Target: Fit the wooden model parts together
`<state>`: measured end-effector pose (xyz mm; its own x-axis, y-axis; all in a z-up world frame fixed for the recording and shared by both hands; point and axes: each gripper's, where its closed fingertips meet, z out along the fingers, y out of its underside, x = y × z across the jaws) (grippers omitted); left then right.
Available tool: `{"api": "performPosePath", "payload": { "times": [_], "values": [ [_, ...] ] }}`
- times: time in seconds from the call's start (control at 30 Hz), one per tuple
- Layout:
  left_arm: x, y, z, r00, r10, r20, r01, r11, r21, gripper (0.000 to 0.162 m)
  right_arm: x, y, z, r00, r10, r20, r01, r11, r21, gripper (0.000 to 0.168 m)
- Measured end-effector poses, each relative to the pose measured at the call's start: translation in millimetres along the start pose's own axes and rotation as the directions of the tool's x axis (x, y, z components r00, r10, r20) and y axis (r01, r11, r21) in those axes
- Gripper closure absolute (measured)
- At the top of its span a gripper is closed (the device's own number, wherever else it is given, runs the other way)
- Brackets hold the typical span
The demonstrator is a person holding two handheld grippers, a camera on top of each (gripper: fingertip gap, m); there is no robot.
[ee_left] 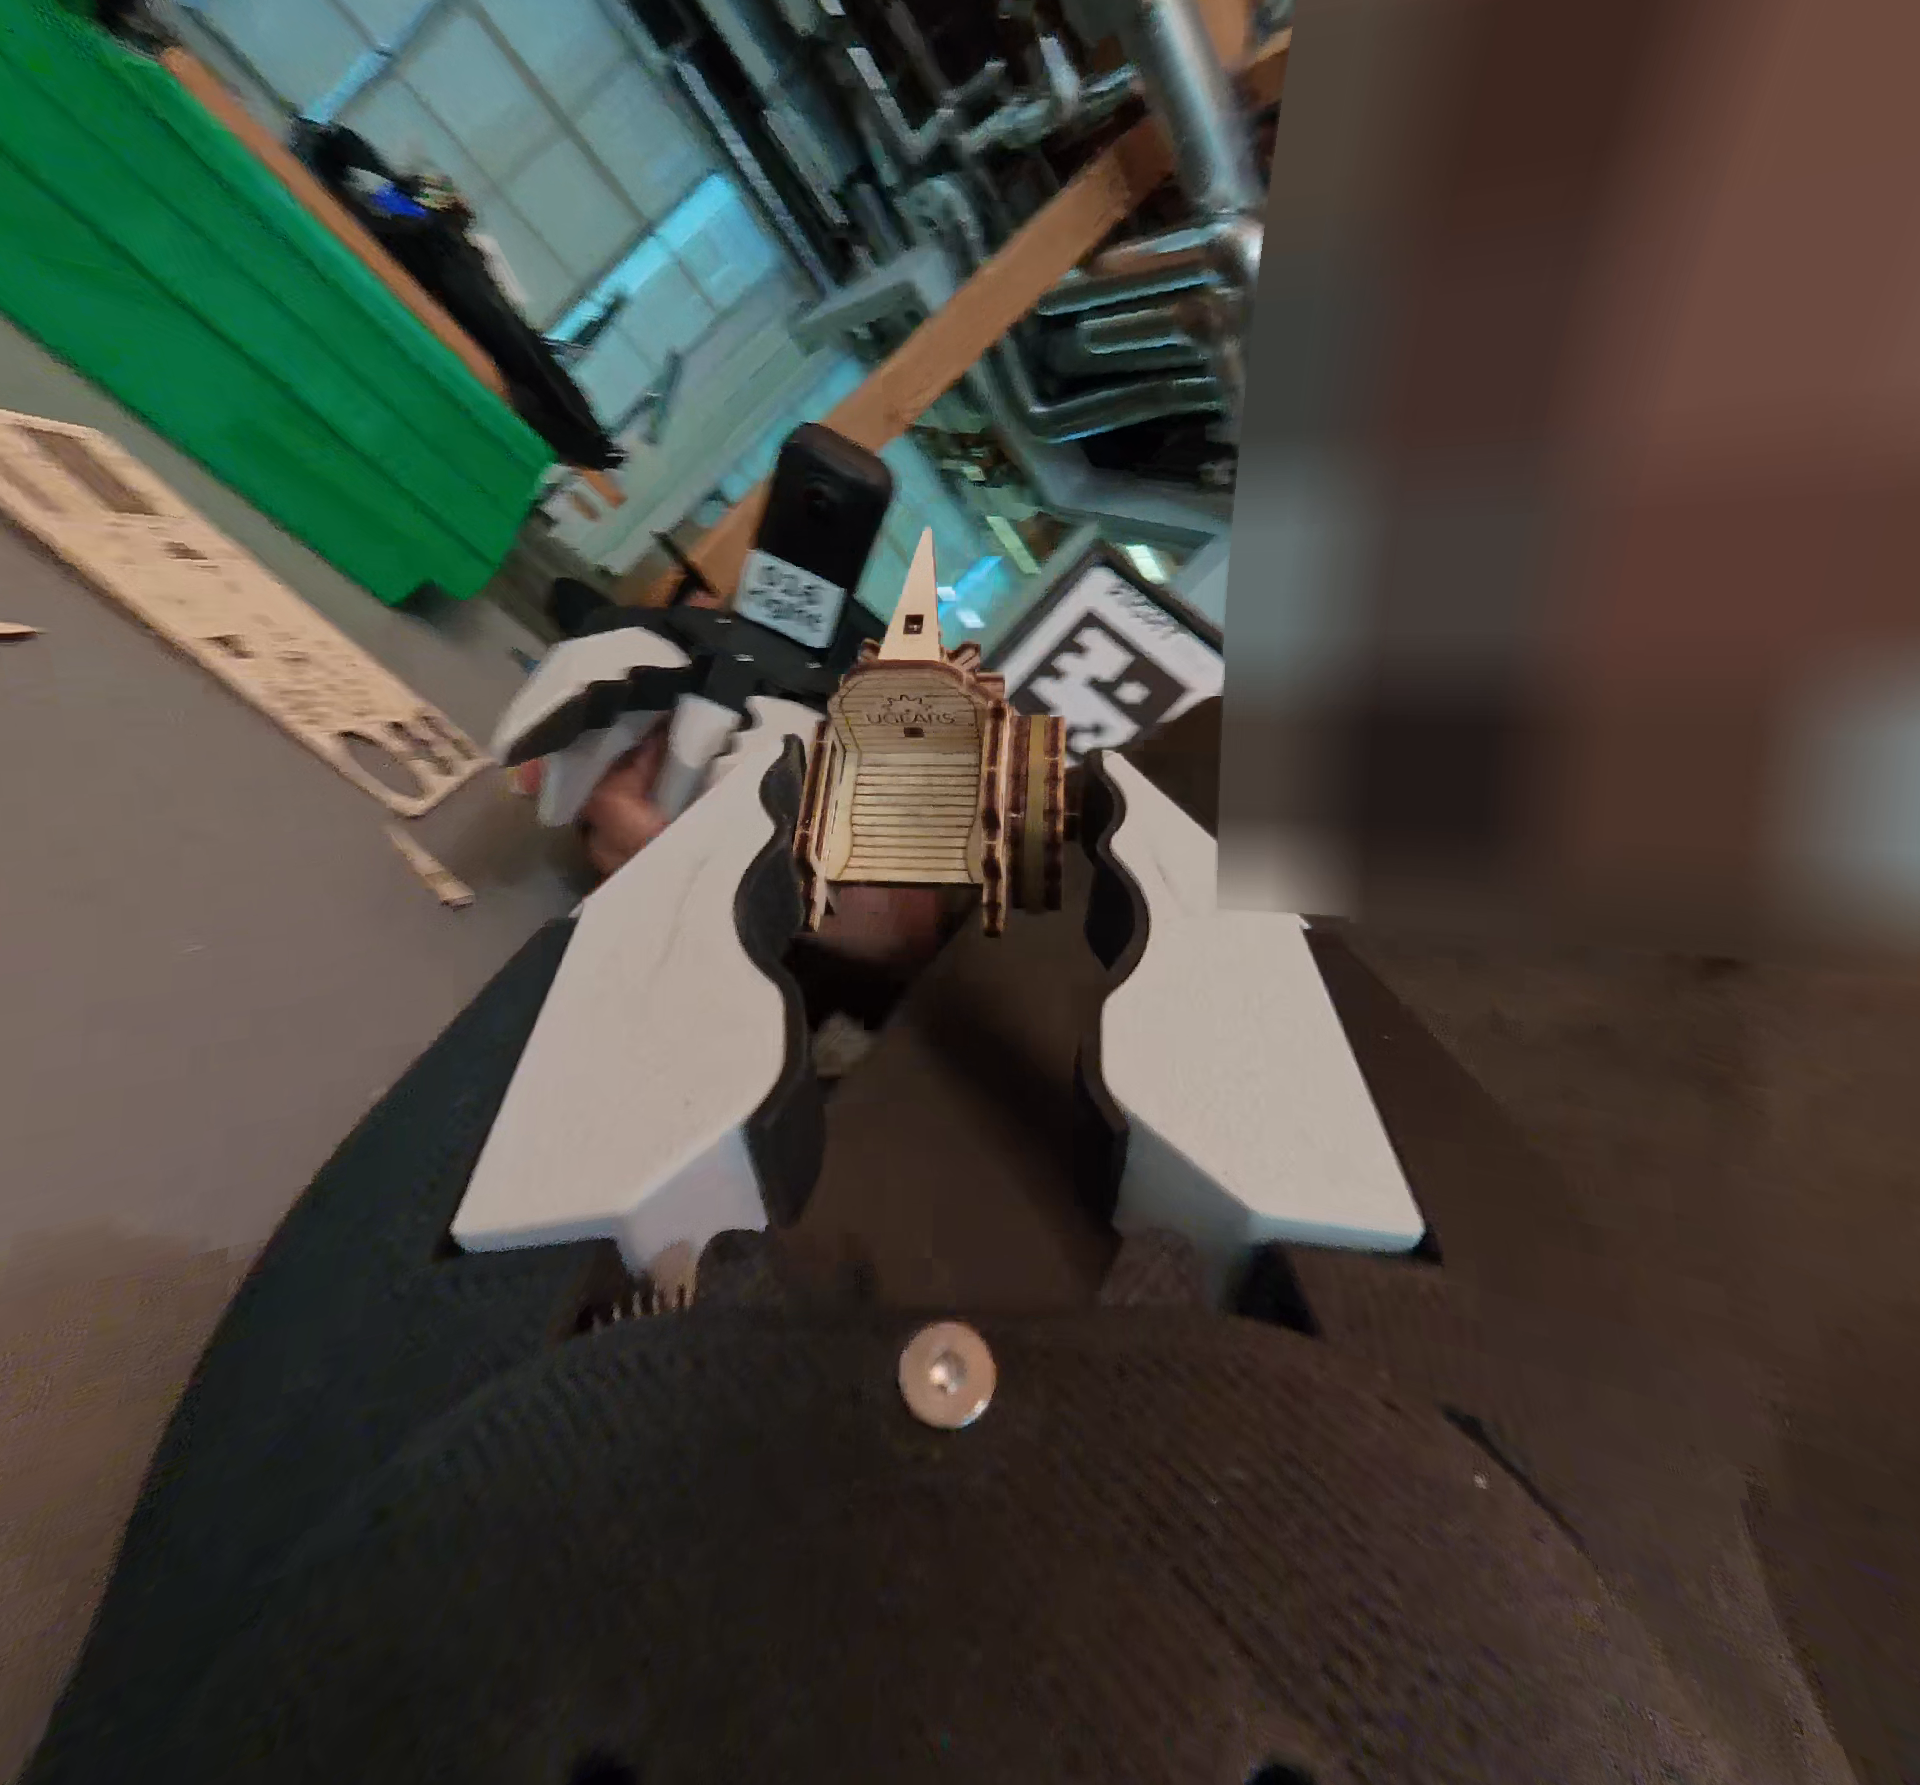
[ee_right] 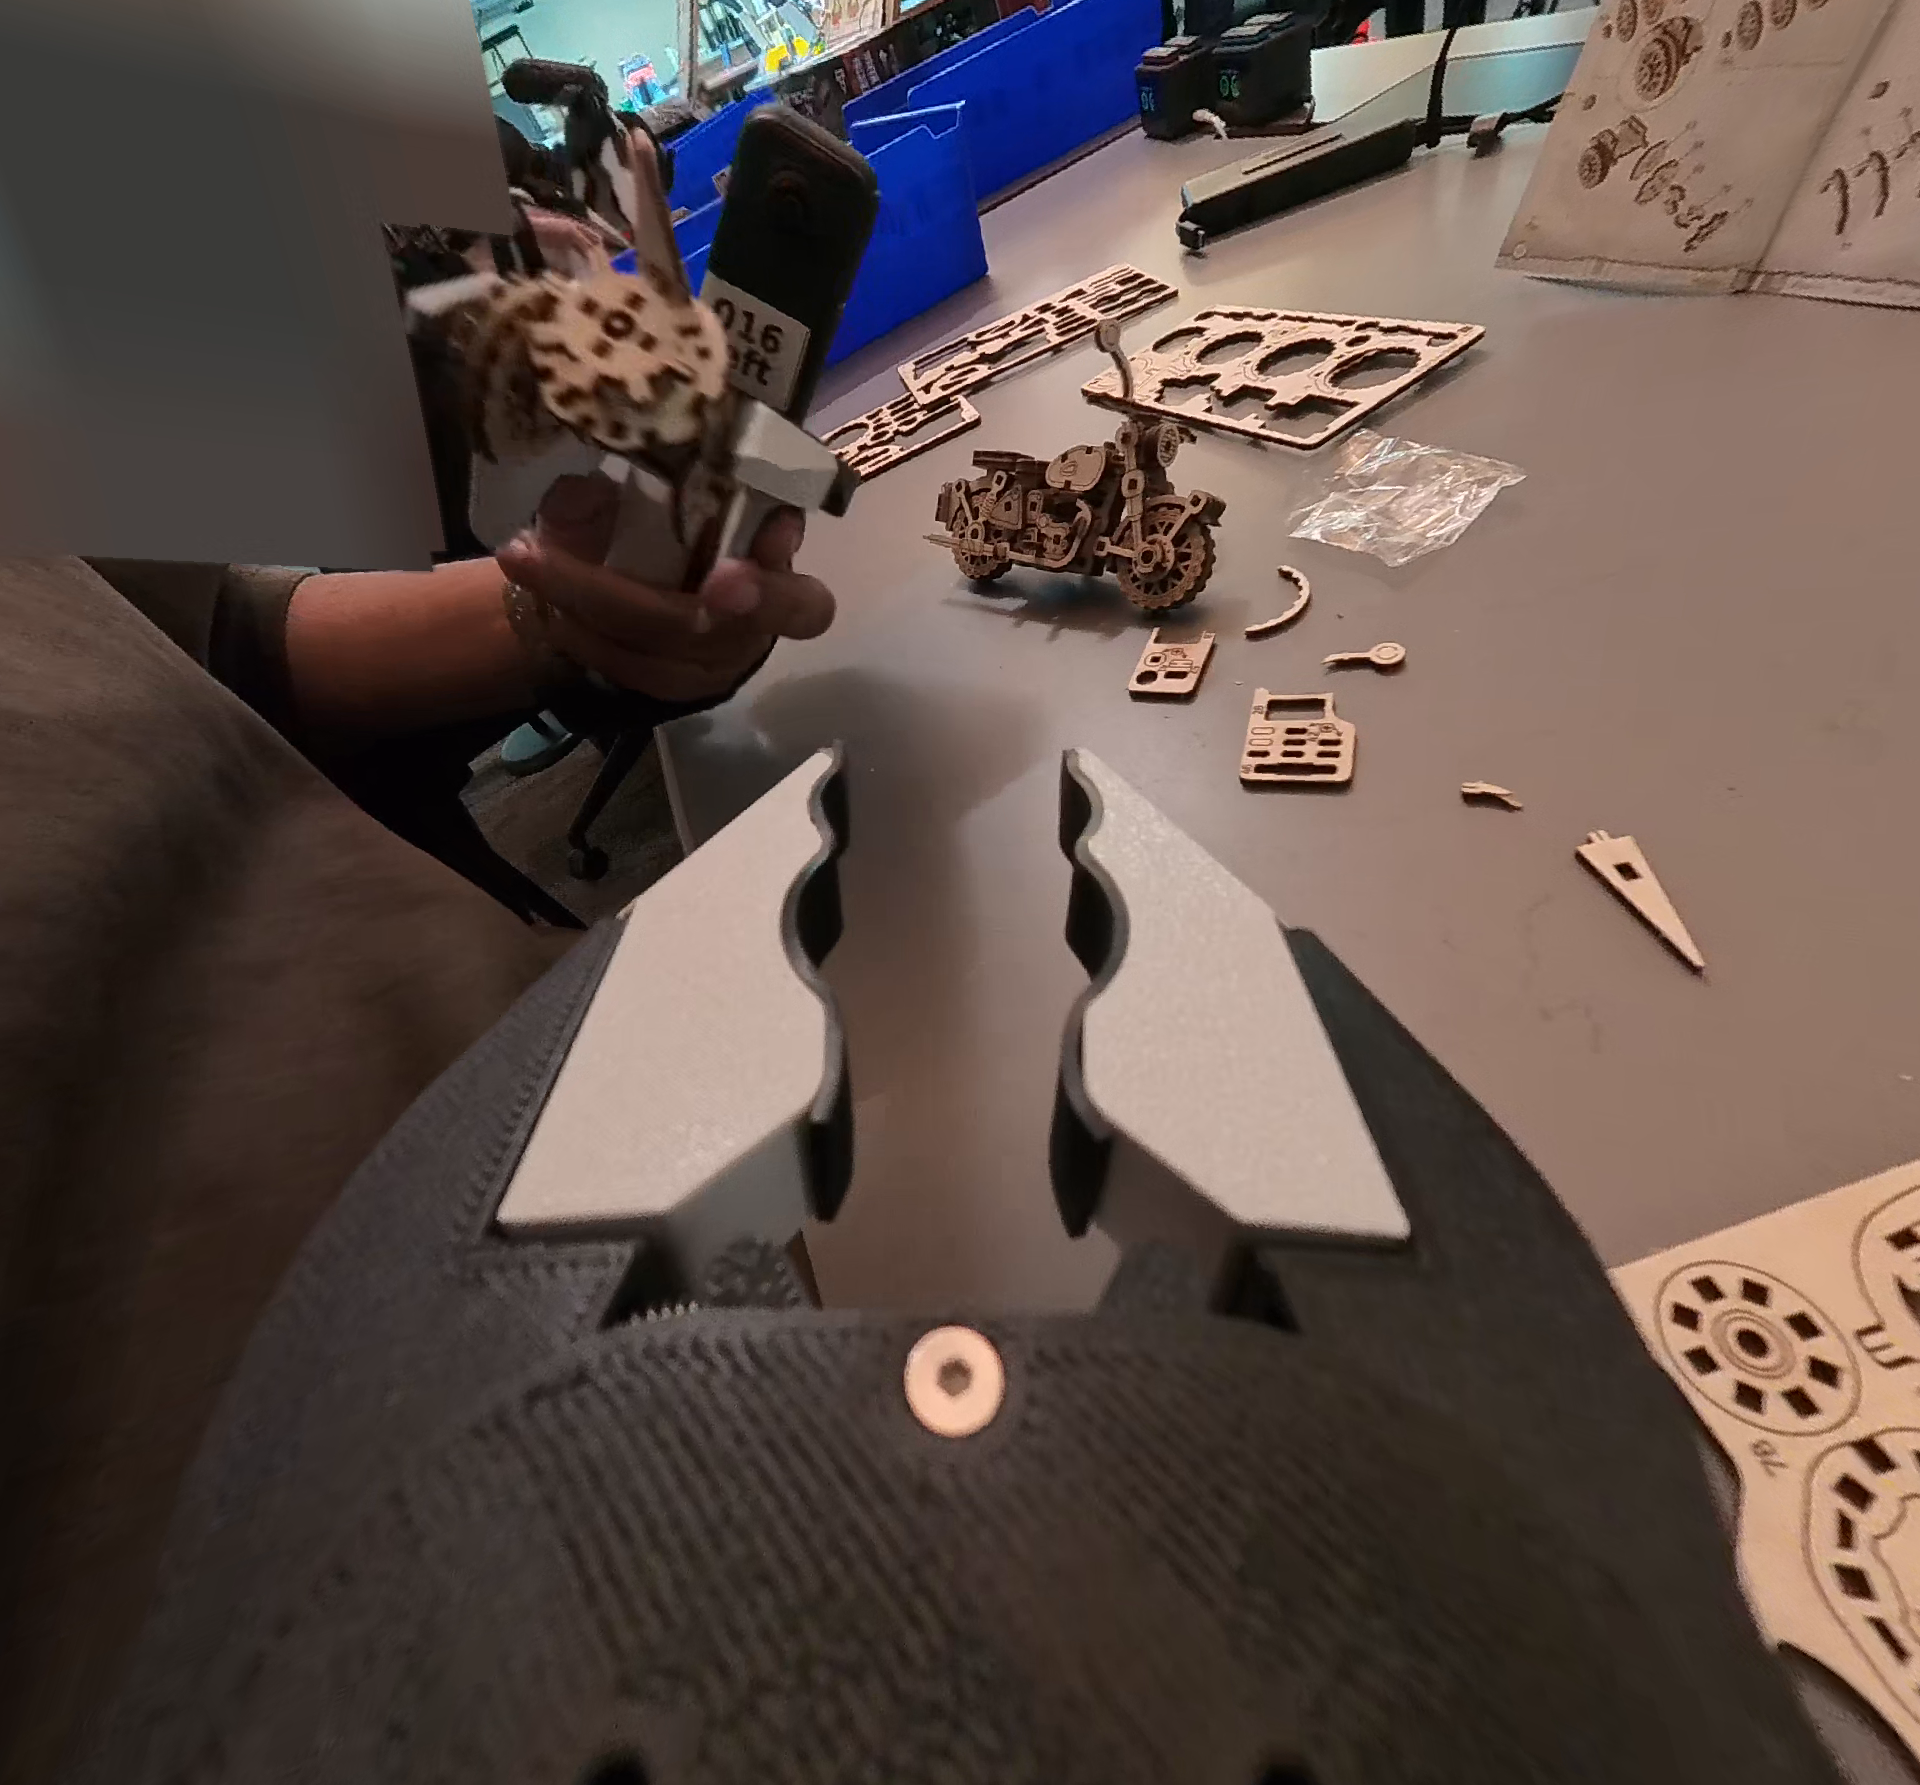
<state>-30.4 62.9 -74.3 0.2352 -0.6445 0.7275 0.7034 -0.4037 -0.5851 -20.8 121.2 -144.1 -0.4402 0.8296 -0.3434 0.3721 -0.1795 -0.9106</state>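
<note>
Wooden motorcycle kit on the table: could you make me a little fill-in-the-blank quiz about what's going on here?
1. The left gripper is shut on a small wooden ____.
2. The right gripper is open and holds ____.
3. The built wooden motorcycle stands on the grey ____.
4. The loose pointed wooden piece lies to the ____ of the right gripper.

Answers: sidecar; nothing; table; right

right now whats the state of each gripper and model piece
left gripper: shut on sidecar subassembly
sidecar subassembly: held off the table
right gripper: open, empty
wooden motorcycle: upright on table
pointed wooden piece: lying flat, loose
</note>
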Motion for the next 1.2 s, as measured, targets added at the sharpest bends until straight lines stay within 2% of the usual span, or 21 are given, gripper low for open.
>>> {"api": "performPosePath", "payload": {
  "times": [0.1, 0.17, 0.33, 0.5, 0.83, 1.2],
  "values": [
    [-36, 2, -5, 0.958, 0.123, 0.260, -0.116, 0.992, -0.045, 0.112, 3, -1, -1, 1.000, 0.026, -0.001, -0.026, 1.000, 0.009, 0.129],
    [-49, 1, -9, 0.908, 0.201, 0.367, -0.185, 0.980, -0.079, 0.112, 4, -2, -2, 0.999, 0.042, 0.001, -0.042, 0.999, 0.018, 0.129],
    [-70, -3, -19, 0.809, 0.275, 0.520, -0.248, 0.961, -0.123, 0.112, 6, -4, -2, 0.998, 0.069, 0.013, -0.069, 0.997, 0.031, 0.129],
    [-75, -4, -24, 0.783, 0.280, 0.556, -0.250, 0.959, -0.132, 0.112, 8, -3, -1, 0.997, 0.077, 0.012, -0.078, 0.997, 0.030, 0.129],
    [-69, -8, -23, 0.835, 0.203, 0.512, -0.201, 0.978, -0.061, 0.111, 12, -5, 0, 0.995, 0.100, 0.014, -0.100, 0.994, 0.040, 0.128],
    [-67, -9, -22, 0.853, 0.183, 0.488, -0.187, 0.981, -0.042, 0.112, 12, -5, -1, 0.994, 0.107, 0.019, -0.108, 0.993, 0.043, 0.128]
  ]
}}
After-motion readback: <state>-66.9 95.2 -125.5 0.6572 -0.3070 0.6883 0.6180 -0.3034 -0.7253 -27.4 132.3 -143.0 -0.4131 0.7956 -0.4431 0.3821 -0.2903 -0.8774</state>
